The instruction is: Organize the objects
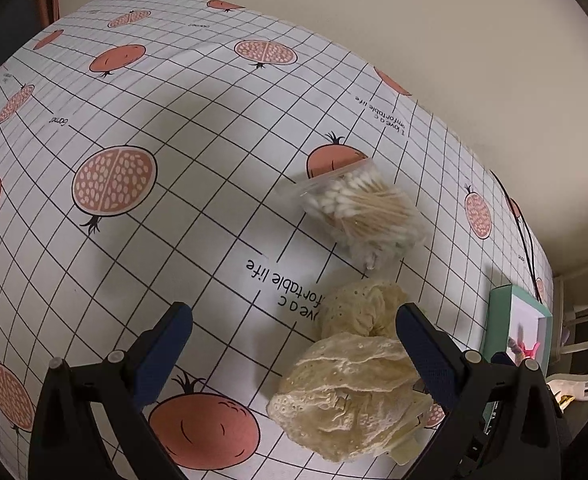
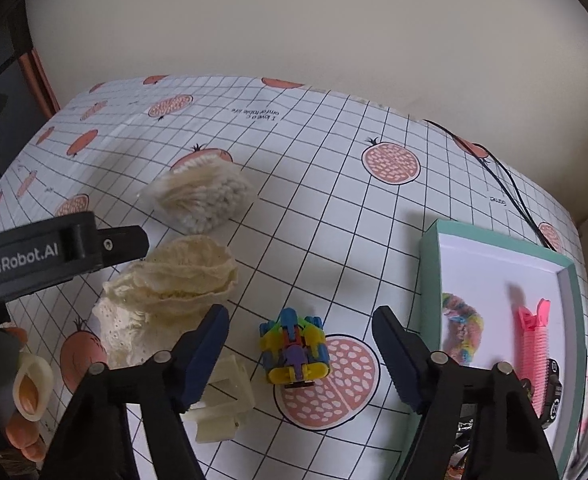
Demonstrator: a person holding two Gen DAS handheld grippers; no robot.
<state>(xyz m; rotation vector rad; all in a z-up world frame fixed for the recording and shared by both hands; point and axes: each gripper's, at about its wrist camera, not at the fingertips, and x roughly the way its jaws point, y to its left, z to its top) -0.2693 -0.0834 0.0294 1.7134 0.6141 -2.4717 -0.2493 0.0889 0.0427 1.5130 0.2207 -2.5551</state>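
My left gripper (image 1: 294, 310) is open and hangs low over the table. A cream lace hair tie (image 1: 354, 392) lies just inside its right finger, with nothing gripped. Beyond it lies a clear bag of cotton swabs (image 1: 366, 208). My right gripper (image 2: 301, 314) is open too, its fingers on either side of a colourful toy car (image 2: 294, 348) on the cloth, not touching it. In the right wrist view the lace hair tie (image 2: 173, 292) and a cream plastic clip (image 2: 221, 400) lie to the left, and the swab bag (image 2: 201, 192) lies farther back.
A teal box (image 2: 430, 272) at the right holds a rainbow scrunchie (image 2: 462, 328), a pink hair clip (image 2: 532, 348) and a black item. A black cable (image 2: 506, 184) runs along the back right. The pomegranate-print tablecloth (image 1: 153, 120) meets a beige wall. A hand (image 2: 25, 392) holds the left gripper.
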